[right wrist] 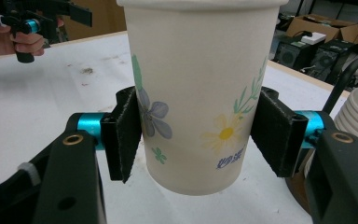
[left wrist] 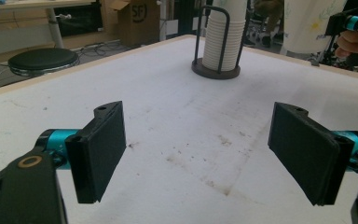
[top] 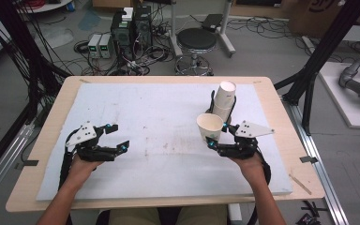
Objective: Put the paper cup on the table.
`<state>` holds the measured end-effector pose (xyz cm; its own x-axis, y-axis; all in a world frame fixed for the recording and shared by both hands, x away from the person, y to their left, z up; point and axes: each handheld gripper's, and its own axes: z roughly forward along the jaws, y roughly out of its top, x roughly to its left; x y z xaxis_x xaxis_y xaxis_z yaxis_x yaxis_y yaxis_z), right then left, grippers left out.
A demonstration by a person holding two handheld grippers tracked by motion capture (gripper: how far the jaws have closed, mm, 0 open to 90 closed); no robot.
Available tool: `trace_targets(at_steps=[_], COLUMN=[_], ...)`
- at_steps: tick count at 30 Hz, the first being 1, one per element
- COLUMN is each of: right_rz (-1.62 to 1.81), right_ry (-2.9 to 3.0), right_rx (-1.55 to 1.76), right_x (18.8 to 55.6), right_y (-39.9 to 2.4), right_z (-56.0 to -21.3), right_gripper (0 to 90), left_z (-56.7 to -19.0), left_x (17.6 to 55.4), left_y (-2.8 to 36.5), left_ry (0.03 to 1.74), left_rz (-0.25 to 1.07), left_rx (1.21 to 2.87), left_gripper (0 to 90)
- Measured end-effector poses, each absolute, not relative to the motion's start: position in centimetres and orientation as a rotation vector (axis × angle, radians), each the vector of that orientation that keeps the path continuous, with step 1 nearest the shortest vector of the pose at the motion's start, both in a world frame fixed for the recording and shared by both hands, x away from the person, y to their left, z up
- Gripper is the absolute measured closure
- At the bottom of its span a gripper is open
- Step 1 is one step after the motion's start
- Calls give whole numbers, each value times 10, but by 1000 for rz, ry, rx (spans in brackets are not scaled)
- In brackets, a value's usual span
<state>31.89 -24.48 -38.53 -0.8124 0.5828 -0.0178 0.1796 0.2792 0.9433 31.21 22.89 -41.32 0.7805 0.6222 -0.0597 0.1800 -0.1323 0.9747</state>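
A flowered white paper cup (right wrist: 196,84) stands upright between the jaws of my right gripper (right wrist: 196,135), which is shut on its lower half. In the high view that paper cup (top: 209,127) is right of the table's middle, with the right gripper (top: 217,135) beside it. Its base seems slightly off the white mat (top: 159,112). Just behind it, a stack of paper cups (top: 225,98) leans in a black wire holder (left wrist: 216,71). My left gripper (top: 118,137) hovers at the mat's left, open, with nothing between its black pads (left wrist: 100,149).
The mat covers a wooden table (top: 51,122); brown stains (left wrist: 219,184) mark its middle. Beyond the far edge, a black stool (top: 196,40), computer boxes (top: 131,28) and cables sit on the floor. A metal frame (top: 309,84) stands at the right.
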Motion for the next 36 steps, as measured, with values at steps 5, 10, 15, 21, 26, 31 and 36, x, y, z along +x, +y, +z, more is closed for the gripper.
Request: trace_targets(at_steps=[5, 10, 15, 21, 26, 31, 36], right_rz=[1549, 1545, 1564, 1552, 1547, 1491, 1405], right_ry=[2193, 2198, 2198, 2226, 2246, 2301, 2375], right_rx=[694, 686, 706, 750, 785, 807, 818], right_x=[321, 328, 343, 361, 371, 377, 380], right_y=[-239, -226, -206, -176, -158, -145, -137], right_z=[-388, -390, -396, -411, -424, -434, -443], right_gripper=[380, 379, 379, 379, 379, 377, 376], left_z=[-413, -414, -414, -414, -414, -415, -415], left_x=[312, 313, 313, 313, 313, 314, 314], left_y=[231, 234, 238, 240, 239, 239, 238], left_ry=[641, 655, 665, 674, 675, 680, 677], left_rz=[433, 437, 449, 457, 456, 456, 454], left_rx=[1686, 1684, 1680, 1678, 1681, 1687, 1693], left_gripper=[191, 191, 191, 192, 193, 193, 193])
